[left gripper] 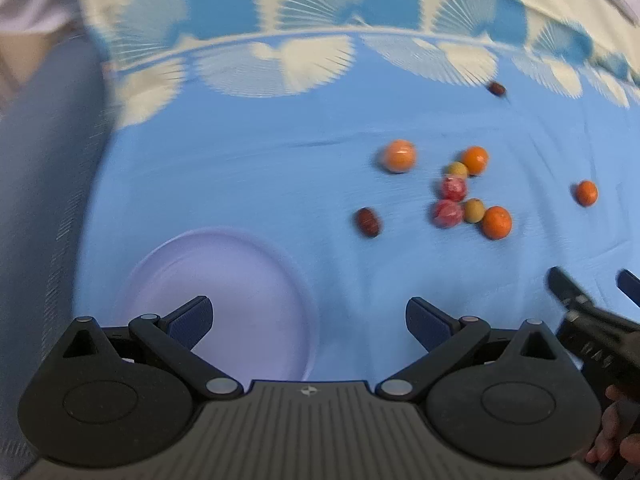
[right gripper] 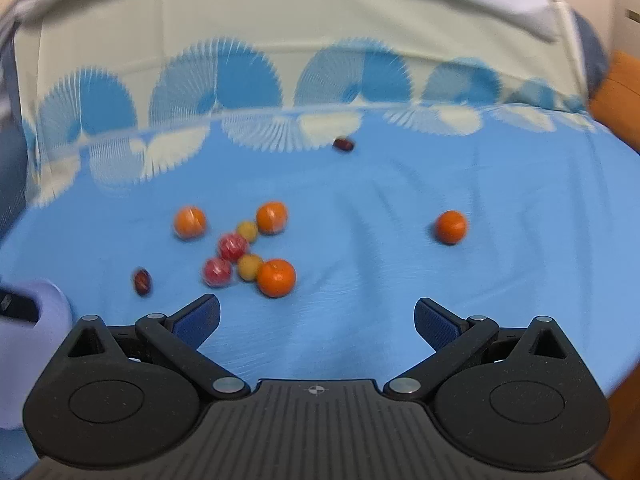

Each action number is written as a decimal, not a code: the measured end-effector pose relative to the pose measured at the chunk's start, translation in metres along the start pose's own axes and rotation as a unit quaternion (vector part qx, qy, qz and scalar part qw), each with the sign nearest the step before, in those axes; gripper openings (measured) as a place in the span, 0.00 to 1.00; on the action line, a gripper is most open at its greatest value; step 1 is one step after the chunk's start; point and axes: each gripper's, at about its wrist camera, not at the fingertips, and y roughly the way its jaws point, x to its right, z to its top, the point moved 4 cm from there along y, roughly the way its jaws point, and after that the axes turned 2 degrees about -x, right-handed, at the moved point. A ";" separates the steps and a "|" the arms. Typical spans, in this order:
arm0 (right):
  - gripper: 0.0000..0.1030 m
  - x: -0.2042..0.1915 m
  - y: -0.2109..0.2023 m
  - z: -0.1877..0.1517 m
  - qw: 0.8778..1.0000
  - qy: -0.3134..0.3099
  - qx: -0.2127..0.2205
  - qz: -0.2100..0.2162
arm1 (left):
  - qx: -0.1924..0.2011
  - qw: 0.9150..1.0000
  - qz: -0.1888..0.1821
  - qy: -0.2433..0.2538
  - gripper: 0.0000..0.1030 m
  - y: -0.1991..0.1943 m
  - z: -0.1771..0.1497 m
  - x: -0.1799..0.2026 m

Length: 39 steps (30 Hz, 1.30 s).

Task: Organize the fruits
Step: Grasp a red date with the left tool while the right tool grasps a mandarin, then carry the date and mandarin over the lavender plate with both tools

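Your left hand-held gripper [left gripper: 308, 322] has its jaws spread wide with nothing between them, hovering over the lavender plate [left gripper: 248, 280] on the blue tablecloth [left gripper: 240, 184]. Your right hand-held gripper [right gripper: 316, 322] is just as wide apart and empty, above bare cloth. Ahead of it the fruits sit in a loose cluster: an orange [right gripper: 276, 278] nearest, touching a yellow-green fruit [right gripper: 250, 267], with two red ones [right gripper: 217, 272] [right gripper: 233, 247] beside it. Two more oranges [right gripper: 272, 217] [right gripper: 190, 222] lie behind. One orange [right gripper: 451, 227] sits well apart to the right. A dark red fruit [right gripper: 142, 281] lies near the plate, another [right gripper: 344, 143] far back by the cloth's patterned border. Both views are blurred.
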 end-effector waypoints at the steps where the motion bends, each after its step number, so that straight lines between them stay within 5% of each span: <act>1: 1.00 0.000 0.014 -0.001 1.000 -0.010 -0.004 -0.004 | -0.008 1.000 -0.002 0.007 1.00 0.014 0.007 0.005; 8: 1.00 -0.021 0.100 0.002 0.998 -0.055 -0.021 0.008 | -0.054 0.998 -0.001 0.013 1.00 0.105 0.052 0.019; 14: 0.99 -0.021 0.120 -0.006 0.997 -0.080 0.012 0.015 | -0.104 0.995 0.012 0.005 1.00 0.152 0.058 0.008; 16: 0.80 -0.023 0.117 -0.004 0.995 -0.093 0.018 0.041 | -0.098 0.995 0.001 0.007 1.00 0.152 0.061 0.006; 17: 0.48 -0.025 0.114 -0.004 0.993 -0.095 0.022 0.066 | -0.087 0.996 0.001 0.010 0.94 0.150 0.063 0.006; 18: 0.34 -0.028 0.111 -0.003 0.992 -0.102 0.025 0.072 | -0.072 0.997 -0.001 0.019 0.74 0.146 0.065 0.007; 19: 0.34 -0.029 0.109 -0.003 0.992 -0.109 0.023 0.064 | -0.066 0.997 -0.011 0.030 0.63 0.143 0.066 0.010; 20: 0.34 -0.029 0.107 -0.003 0.992 -0.110 0.017 0.060 | -0.069 0.996 -0.033 0.035 0.37 0.141 0.068 0.014; 21: 0.34 -0.026 0.103 -0.003 0.994 -0.099 0.005 0.054 | -0.075 0.995 -0.051 0.034 0.22 0.140 0.069 0.016; 27: 0.34 -0.010 0.040 0.003 0.998 -0.038 -0.009 0.047 | -0.045 0.995 -0.058 0.069 0.20 0.121 0.062 0.024; 39: 0.34 -0.021 -0.085 0.014 0.992 -0.033 0.063 0.104 | 0.037 0.996 -0.075 0.020 0.20 -0.019 -0.002 -0.030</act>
